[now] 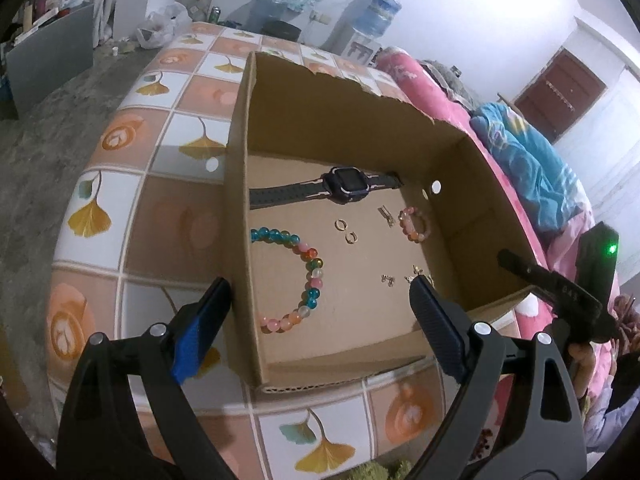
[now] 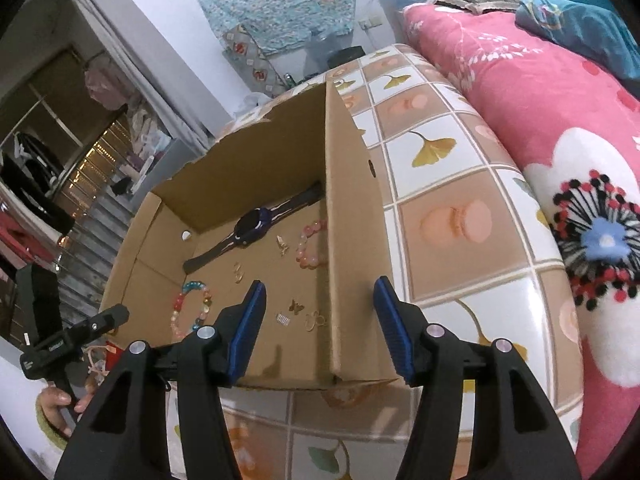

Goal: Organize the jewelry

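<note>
While both grippers, left gripper (image 1: 320, 304) and right gripper (image 2: 318, 320), hover spread and empty, the right should descend toward the small gold butterfly earring (image 2: 296, 306) at twelve o'clock inside the brown cardboard box (image 2: 352, 208).

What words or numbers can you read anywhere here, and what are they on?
Pale print on the right tool's body, seen from the left wrist: too blurred to read.
White label on the left tool's body, seen from the right wrist: too small to read.
Cardboard box and watch: no readable text.
</note>
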A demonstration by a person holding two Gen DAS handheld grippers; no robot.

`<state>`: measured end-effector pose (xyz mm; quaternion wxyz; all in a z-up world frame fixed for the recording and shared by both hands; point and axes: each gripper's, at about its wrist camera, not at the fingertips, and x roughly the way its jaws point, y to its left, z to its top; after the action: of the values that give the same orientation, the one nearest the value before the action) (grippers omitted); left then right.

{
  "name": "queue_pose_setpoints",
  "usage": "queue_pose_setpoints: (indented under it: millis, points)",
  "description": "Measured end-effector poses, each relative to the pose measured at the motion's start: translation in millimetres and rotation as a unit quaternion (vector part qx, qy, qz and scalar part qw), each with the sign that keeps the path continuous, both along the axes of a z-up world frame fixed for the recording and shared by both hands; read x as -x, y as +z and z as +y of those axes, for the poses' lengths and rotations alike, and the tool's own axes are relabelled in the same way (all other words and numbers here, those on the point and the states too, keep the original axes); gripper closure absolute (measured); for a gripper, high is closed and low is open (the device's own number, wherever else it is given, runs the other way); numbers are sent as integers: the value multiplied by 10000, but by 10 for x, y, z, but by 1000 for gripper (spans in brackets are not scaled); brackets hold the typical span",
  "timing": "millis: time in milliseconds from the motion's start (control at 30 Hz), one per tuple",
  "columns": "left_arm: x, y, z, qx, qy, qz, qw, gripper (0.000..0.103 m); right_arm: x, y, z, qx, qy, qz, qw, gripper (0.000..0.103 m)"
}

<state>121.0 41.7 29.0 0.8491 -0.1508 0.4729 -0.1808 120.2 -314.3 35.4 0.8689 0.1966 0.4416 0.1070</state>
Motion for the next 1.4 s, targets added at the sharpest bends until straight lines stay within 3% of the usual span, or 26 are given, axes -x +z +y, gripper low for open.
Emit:
queue_pose_setpoints:
  millis: [333,433,600,967,1200,1400]
  points:
    - [142,-27,-17,33,-68,-58,10000,17,162,-11,-57,9,-89,-51,9999,47]
    - [181,11,20,-102,41,-230,9997,17,185,4,-67,-3,-145,-90,9999,47]
    - [333,190,136,-373,309,-710,9963,15,352,92,-137,276,-502,-267,9980,36]
    - [789,742,155,-729,538,-1835,9788,9,846,463,-119,835,-928,-889,9882,22]
    - [990,928,73,-819,693,-2155,9706,8,1101,703,19,1199,-918,-1267,9804,13]
    - [1129,999,-54,-1330,961,-2221,9611,8,1270,843,178,1552,-881,-1485,9727,9]
